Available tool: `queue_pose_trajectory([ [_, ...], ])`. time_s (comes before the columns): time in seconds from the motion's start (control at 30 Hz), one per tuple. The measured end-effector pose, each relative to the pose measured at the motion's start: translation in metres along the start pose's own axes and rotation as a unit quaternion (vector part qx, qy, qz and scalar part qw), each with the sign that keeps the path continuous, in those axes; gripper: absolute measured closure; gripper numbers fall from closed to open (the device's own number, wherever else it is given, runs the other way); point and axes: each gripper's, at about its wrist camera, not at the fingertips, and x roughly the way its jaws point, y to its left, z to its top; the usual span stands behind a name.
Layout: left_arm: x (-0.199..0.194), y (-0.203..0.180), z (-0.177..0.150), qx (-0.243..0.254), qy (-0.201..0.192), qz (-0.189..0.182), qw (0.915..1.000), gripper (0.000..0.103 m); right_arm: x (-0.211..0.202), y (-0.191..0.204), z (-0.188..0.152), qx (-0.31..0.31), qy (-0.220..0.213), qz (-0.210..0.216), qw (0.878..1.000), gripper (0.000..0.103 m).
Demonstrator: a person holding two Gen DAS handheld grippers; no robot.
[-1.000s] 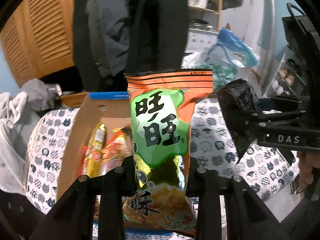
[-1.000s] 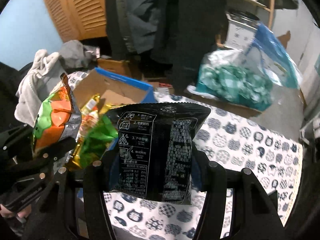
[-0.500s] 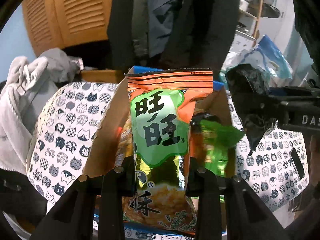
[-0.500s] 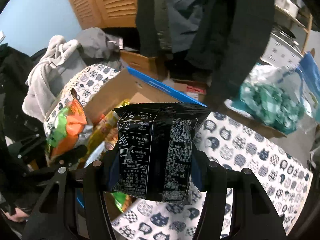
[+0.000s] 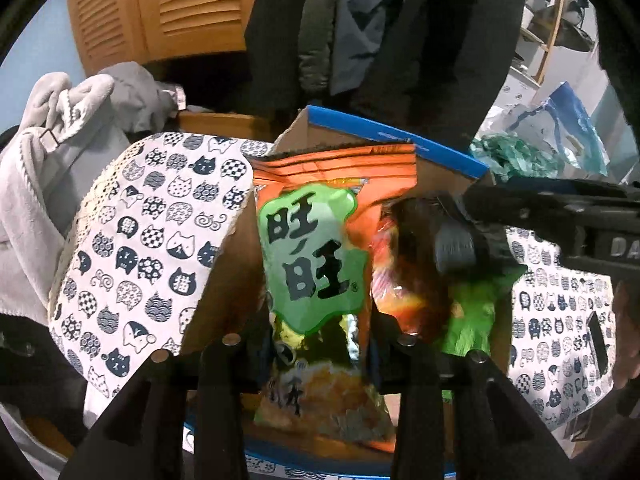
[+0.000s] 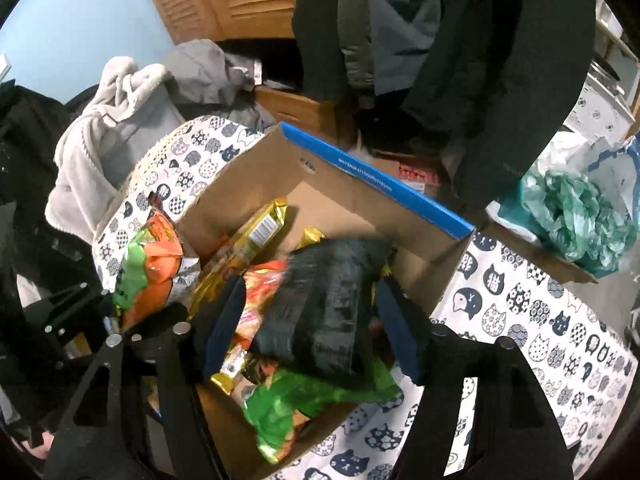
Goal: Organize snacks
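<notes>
pale blue wall [image 6: 84, 20] top left, w/ orange-brown louvred wooden doors [image 5: 168, 8] next to it. dark coats & a grey jacket [image 6: 404, 20] hang in the middle, in front of the doors. pile of grey/white fleecy clothes [image 5: 44, 152] heaped on the left. table is covered w/ a white cloth printed w/ cat faces [image 6: 532, 316]. far right: wooden shelf unit [image 5: 548, 32] against a white wall, plus a blue-and-clear plastic bag of green stuff [image 6: 576, 216]. light is dim, indoor.
</notes>
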Motion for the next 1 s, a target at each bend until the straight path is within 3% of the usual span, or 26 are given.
queue_pose_trajectory([
  [0.1,-0.004,0.0,0.0,0.001,-0.003,0.006,1.0,0.047,-0.006,0.001,0.0,-0.002,-0.008,0.0,1.0,0.029],
  [0.33,-0.031,-0.01,0.001,0.015,-0.03,0.016,0.9993,0.027,-0.026,-0.003,-0.009,0.0,-0.02,-0.001,1.0,0.028],
  [0.67,-0.066,-0.035,0.001,0.049,-0.054,0.028,0.997,0.018,-0.072,-0.01,-0.026,0.002,-0.052,-0.015,0.999,0.019],
  [1.0,-0.093,-0.056,-0.004,0.074,-0.086,0.055,0.992,0.009,-0.109,-0.017,-0.046,0.005,-0.087,-0.032,0.996,0.018],
])
